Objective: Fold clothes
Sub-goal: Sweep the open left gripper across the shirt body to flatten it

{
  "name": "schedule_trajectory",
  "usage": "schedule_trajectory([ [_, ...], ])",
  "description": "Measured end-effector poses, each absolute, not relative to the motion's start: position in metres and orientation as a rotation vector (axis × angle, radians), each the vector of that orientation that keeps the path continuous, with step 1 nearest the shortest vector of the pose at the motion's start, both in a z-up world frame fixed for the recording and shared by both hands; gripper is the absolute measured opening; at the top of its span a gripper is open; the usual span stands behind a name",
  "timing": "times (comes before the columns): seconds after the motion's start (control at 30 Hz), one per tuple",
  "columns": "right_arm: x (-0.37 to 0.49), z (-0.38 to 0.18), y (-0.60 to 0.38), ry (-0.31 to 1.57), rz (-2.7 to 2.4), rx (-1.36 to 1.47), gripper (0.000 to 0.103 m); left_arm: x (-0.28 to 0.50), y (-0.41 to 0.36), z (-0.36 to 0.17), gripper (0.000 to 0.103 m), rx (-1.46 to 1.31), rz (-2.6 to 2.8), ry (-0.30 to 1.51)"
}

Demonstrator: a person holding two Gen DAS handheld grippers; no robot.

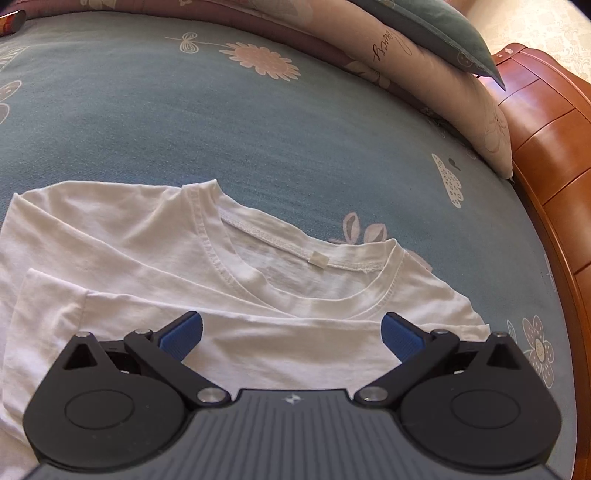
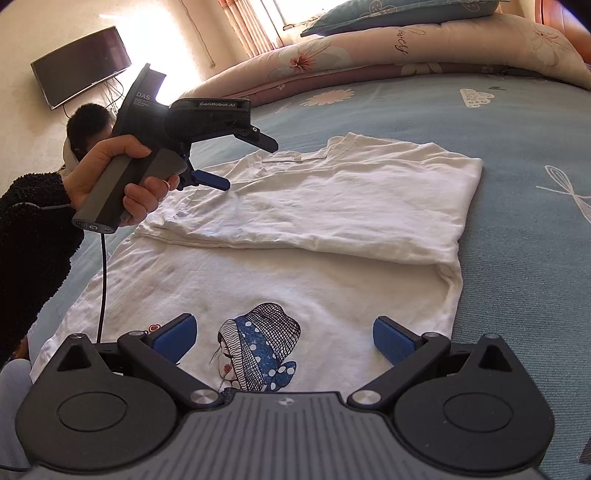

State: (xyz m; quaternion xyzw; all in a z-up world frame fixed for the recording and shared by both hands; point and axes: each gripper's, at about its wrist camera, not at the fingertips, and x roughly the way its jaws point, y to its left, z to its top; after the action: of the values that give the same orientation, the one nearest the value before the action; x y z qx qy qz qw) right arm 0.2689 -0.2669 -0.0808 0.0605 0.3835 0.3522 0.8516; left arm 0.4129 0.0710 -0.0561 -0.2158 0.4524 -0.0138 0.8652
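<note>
Here, white T-shirt flat on the blue floral bed, collar half folded over, printed figure just ahead of the right claw, both claws spread apart and empty, left claw over the neckline.

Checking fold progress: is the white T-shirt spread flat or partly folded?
Partly folded: the white T-shirt has its collar half doubled over the printed front.

Bright daylight floods in from the window far beyond the right gripper, blowing out detail there. Fisheye curvature bends both frames' edges.
</note>
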Motion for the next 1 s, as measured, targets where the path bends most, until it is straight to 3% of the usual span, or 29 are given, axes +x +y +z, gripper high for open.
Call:
schedule_trajectory([
  [0.23,0.269,-0.081,-0.265,0.806,0.738,0.121,0.103,0.373,0.098,-0.075,0.102,-0.489,-0.028,1.009],
  [0.73,0.268,-0.081,-0.267,0.806,0.737,0.119,0.103,0.344,0.113,-0.068,0.102,-0.553,0.003,0.953],
  [1.0,0.269,-0.081,-0.265,0.805,0.734,0.113,0.103,0.345,0.012,-0.055,0.102,-0.495,-0.316,0.968],
])
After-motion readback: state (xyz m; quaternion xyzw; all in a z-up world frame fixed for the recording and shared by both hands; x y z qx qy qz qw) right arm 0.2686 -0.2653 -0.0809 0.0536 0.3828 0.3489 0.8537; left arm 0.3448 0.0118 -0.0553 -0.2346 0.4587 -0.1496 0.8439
